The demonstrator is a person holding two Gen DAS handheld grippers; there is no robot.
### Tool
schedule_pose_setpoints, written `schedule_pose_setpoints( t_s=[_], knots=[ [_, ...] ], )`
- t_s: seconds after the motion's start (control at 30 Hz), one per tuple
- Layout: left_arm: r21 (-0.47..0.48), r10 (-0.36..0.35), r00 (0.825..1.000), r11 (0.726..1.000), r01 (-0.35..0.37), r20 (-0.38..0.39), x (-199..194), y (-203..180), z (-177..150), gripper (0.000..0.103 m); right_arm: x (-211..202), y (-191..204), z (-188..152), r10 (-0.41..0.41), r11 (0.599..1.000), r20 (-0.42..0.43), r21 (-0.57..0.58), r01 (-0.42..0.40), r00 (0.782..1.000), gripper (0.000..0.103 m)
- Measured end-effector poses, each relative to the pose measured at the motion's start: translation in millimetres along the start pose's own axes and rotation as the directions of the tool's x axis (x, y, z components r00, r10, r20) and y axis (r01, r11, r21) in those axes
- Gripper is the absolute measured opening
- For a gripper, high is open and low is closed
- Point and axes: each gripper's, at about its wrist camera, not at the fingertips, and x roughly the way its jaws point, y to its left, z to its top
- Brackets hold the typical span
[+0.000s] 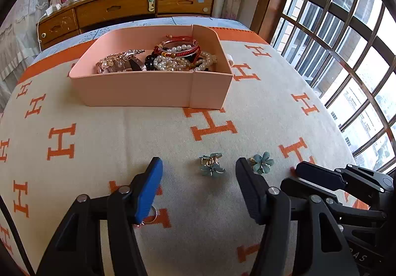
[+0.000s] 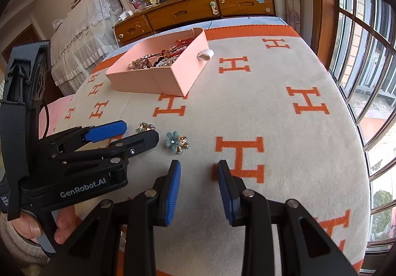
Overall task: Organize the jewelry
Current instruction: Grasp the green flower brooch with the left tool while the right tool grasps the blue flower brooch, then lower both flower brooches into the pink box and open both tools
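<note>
A pink open box (image 1: 138, 89) (image 2: 158, 81) holds several pearl and bead bracelets (image 1: 178, 58). Two blue flower hair clips lie on the blanket: one (image 1: 211, 164) (image 2: 145, 127) just ahead of my left gripper (image 1: 198, 174), between its open fingers; the other (image 1: 261, 162) (image 2: 176, 142) lies to the right, ahead and left of my right gripper (image 2: 199, 172). A thin ring (image 1: 151, 215) lies by the left gripper's left finger. Both grippers are open and empty, low over the blanket. The left gripper also shows in the right wrist view (image 2: 135, 133).
The blanket (image 2: 284, 127) is cream with orange H marks. A wooden dresser (image 1: 118, 9) stands behind the bed. A barred window (image 1: 346, 53) runs along the right. The right gripper shows at the right in the left wrist view (image 1: 321, 177).
</note>
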Motion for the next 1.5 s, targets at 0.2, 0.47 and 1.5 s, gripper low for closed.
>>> schedule_pose_setpoints(
  t_s=[0.2, 0.47, 1.5],
  knots=[
    [-0.001, -0.005, 1.0, 1.0, 0.005, 0.014, -2.8, 2.8, -0.7, 0.017, 0.7, 5.0, -0.2, -0.005, 1.0, 0.0, -0.019, 0.005, 1.0, 0.031],
    [-0.071, -0.015, 0.999, 0.997, 0.017, 0.03, -11.4, 22.3, -4.8, 0.017, 8.5, 16.8, 5.5, 0.001, 0.999, -0.009, -0.039, -0.002, 1.0, 0.031],
    [-0.133, -0.027, 0.989, 0.99, 0.046, 0.145, -62.8, 71.0, 10.4, 0.017, 8.2, 75.5, 44.5, -0.002, 0.989, 0.036, -0.148, 0.007, 0.999, 0.02]
  ],
)
